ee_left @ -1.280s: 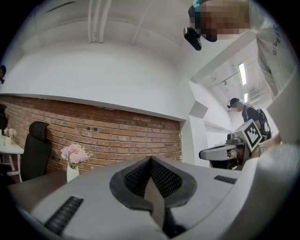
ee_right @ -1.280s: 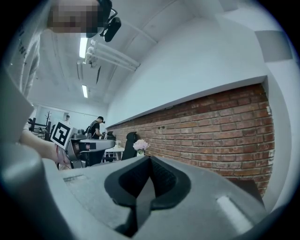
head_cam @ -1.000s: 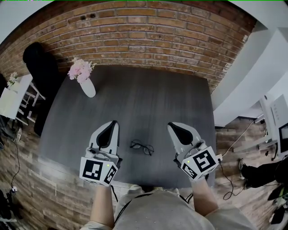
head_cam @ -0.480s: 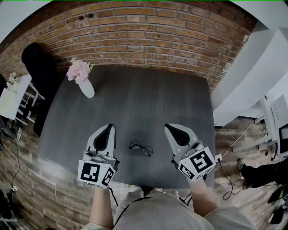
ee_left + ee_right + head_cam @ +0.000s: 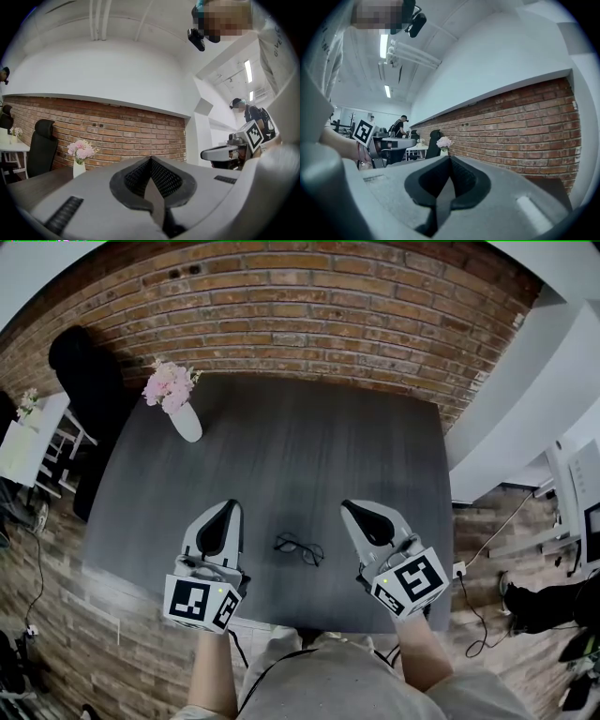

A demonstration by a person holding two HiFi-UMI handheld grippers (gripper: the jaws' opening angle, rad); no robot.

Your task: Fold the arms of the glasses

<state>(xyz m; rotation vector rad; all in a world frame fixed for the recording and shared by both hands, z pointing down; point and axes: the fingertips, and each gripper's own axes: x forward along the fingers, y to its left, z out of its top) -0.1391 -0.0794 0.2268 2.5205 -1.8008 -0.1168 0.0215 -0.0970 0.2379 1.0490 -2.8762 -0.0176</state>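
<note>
A pair of black thin-framed glasses (image 5: 299, 548) lies on the dark grey table (image 5: 291, 456), near its front edge, between my two grippers. My left gripper (image 5: 232, 506) hovers to the left of the glasses, shut and holding nothing. To the right of the glasses my right gripper (image 5: 348, 507) is likewise shut and empty. Neither gripper touches the glasses. The left gripper view shows closed jaws (image 5: 151, 160) pointing level at the brick wall; the right gripper view shows the same (image 5: 449, 158). The glasses appear in neither gripper view.
A white vase of pink flowers (image 5: 176, 403) stands at the table's far left corner. A brick wall (image 5: 300, 306) runs behind the table. A black chair (image 5: 80, 371) sits to the left. People stand in the distance (image 5: 401, 125).
Both grippers drew back slightly toward me between the earliest frame and now. The glasses have not moved.
</note>
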